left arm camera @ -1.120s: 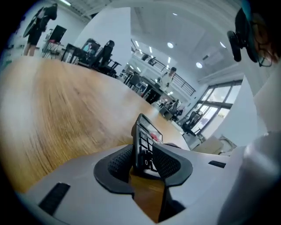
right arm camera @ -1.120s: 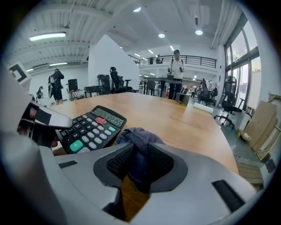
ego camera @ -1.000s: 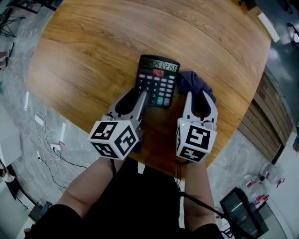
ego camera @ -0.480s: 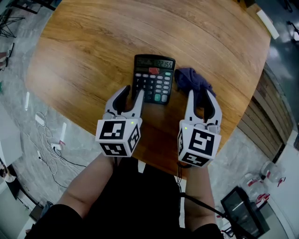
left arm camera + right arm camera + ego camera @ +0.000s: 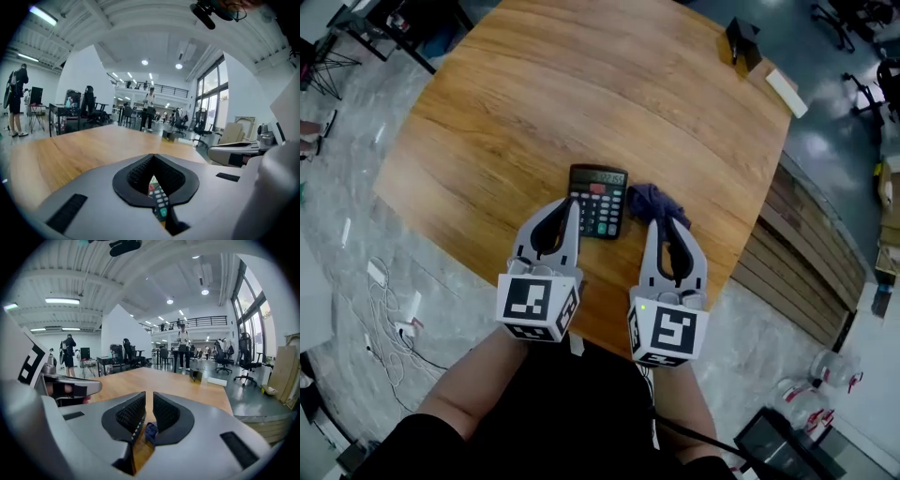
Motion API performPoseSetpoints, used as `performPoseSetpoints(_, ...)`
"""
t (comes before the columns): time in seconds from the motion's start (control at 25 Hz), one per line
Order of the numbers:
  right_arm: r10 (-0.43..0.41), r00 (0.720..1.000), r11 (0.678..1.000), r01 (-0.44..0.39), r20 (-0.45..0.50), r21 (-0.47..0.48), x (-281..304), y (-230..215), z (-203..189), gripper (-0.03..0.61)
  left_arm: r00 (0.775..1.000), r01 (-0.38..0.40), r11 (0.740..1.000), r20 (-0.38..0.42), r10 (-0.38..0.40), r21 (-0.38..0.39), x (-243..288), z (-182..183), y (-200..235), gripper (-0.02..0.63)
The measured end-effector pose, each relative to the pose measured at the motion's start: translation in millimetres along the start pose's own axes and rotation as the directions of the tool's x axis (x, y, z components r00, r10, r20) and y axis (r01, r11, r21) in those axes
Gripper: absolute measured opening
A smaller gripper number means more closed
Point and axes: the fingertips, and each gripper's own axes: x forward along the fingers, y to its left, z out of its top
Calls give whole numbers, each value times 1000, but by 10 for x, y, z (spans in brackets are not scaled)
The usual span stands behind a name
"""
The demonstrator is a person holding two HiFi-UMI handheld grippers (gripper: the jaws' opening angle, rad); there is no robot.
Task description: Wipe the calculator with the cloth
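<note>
The calculator (image 5: pixel 599 200) is lying on the table (image 5: pixel 581 94) near its front edge, the cloth (image 5: pixel 658 202) lying just right of it.

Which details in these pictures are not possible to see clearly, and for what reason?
- Digits on the calculator display: head view, too small to read.
- Near left corner of the calculator: head view, covered by the shut left gripper; the left gripper view shows only a strip of keys behind its fingers.
- A black object at the far edge of the table: head view, too small to name.
</note>
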Motion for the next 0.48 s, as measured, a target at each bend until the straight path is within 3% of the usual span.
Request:
performPoseSetpoints(0.08,24,997,1000,-25,77,7,-146,82,277,26,998,25,1000,65,-25,-6,-128,250,-94,8)
performPoseSetpoints(0.24,84,973,996,-88,217,10,-495,262,775,17,981,61,998,186,-62,8,-455,700,-298,8)
performPoseSetpoints(0.48,144,935,989,-130,324,-63,-1026,570,1226,15,954,100,991,273,-121,90,-977,1154,-585,6)
